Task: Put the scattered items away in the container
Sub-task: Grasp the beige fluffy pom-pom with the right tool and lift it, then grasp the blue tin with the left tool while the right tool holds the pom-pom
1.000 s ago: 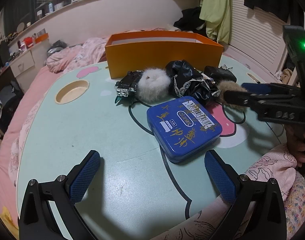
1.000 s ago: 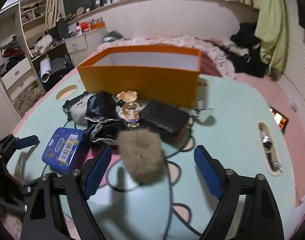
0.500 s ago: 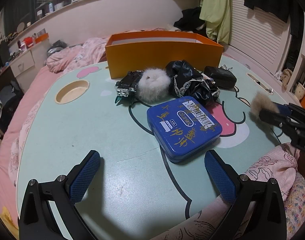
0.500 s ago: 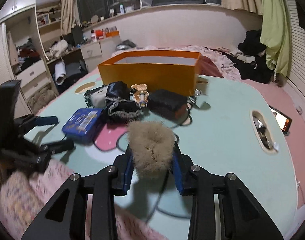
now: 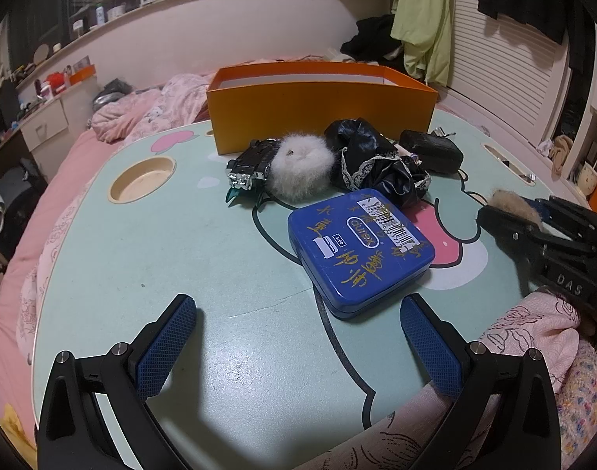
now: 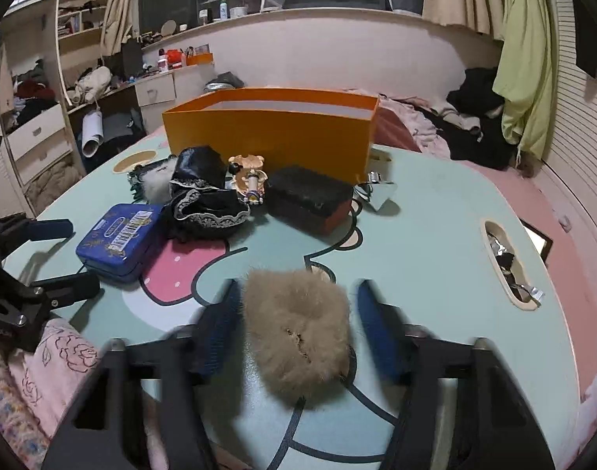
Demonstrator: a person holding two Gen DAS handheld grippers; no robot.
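Where the bed's pink bedding [image 5: 142, 117] shows, a mint table [image 5: 161, 258] (cartoon-printed) stands.

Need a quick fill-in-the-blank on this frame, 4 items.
1. The box is ___.
2. The barcode-labelled tin is ___.
3. The left gripper is ___, holding nothing.
4. The tan puff lies between the right gripper's two ___.

Missing: orange; blue; open; fingers
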